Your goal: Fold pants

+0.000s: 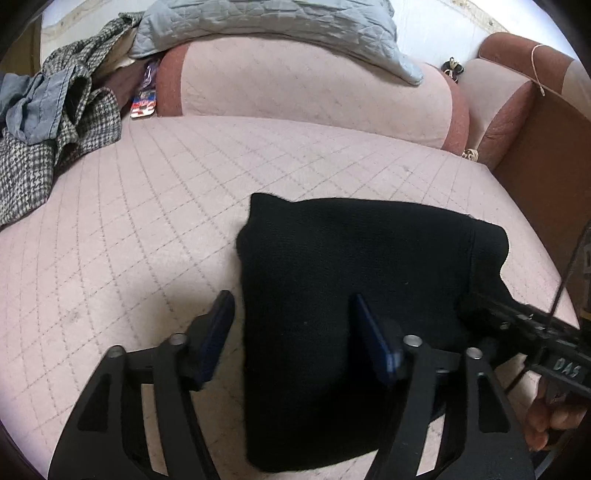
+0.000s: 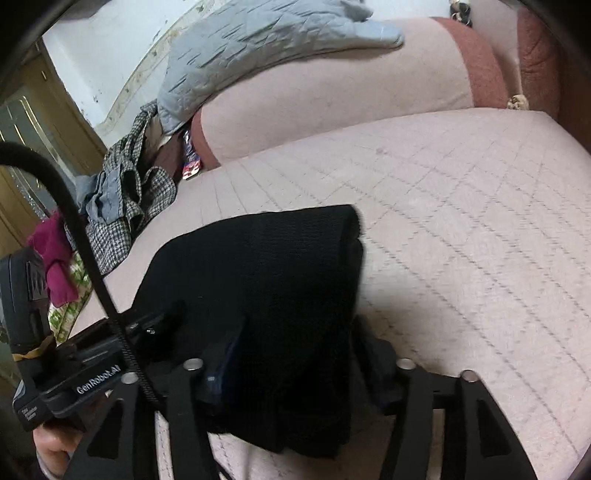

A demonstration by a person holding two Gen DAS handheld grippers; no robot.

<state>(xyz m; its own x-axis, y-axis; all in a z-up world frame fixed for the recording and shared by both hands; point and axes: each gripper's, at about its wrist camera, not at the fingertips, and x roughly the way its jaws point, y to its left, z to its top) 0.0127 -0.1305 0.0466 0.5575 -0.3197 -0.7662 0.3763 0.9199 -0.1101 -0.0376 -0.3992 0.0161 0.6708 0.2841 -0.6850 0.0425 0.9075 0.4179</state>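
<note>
We are holding both grippers over the black pants (image 1: pixel 351 302), which are lying folded into a compact bundle on the pink quilted sofa seat (image 1: pixel 129 229). Our left gripper (image 1: pixel 293 317) is standing with its jaws spread, one blue pad beside the bundle's left edge and the other above the cloth, neither pressing on it. Our right gripper (image 2: pixel 295 354) is reaching over the bundle's other side; its jaws are looking parted, with black cloth lying between them and hiding one fingertip. A grey quilted cover (image 1: pixel 280 29) is draping the backrest, and a houndstooth garment (image 1: pixel 48 147) is lying well apart at the seat's far left
</note>
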